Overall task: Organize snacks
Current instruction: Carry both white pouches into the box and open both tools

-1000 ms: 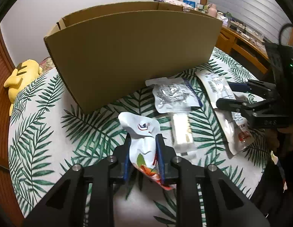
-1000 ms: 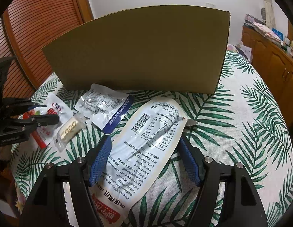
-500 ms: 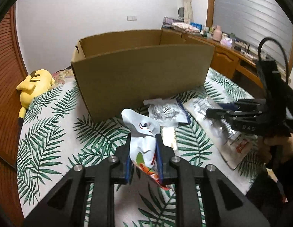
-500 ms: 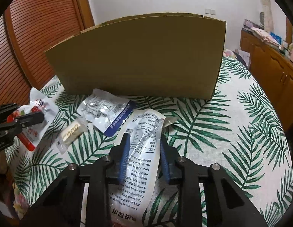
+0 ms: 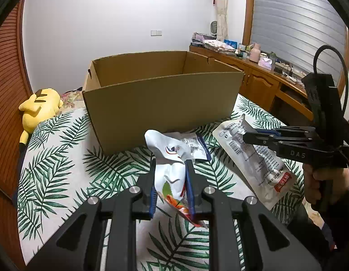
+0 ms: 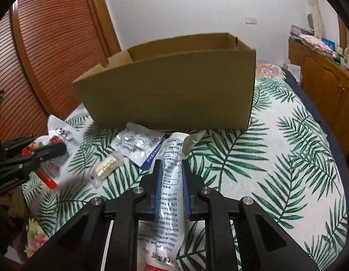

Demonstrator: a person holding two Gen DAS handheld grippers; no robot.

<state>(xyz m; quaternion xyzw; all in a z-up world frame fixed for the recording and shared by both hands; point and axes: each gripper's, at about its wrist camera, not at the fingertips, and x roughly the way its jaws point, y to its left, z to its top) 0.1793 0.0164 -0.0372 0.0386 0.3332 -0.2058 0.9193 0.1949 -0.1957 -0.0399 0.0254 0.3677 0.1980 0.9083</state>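
Left gripper point(image 5: 169, 180) was clamped on a white fruit-print pouch point(image 5: 168, 169), right gripper point(image 6: 171, 180) was closing on a long white packet point(image 6: 172, 194), both short of the cardboard box point(image 5: 160, 103); dangling ends risked snagging its near wall.

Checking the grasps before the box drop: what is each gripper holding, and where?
Left gripper: white snack pouch, mid-body. Right gripper, closing: long white packet, mid-length.
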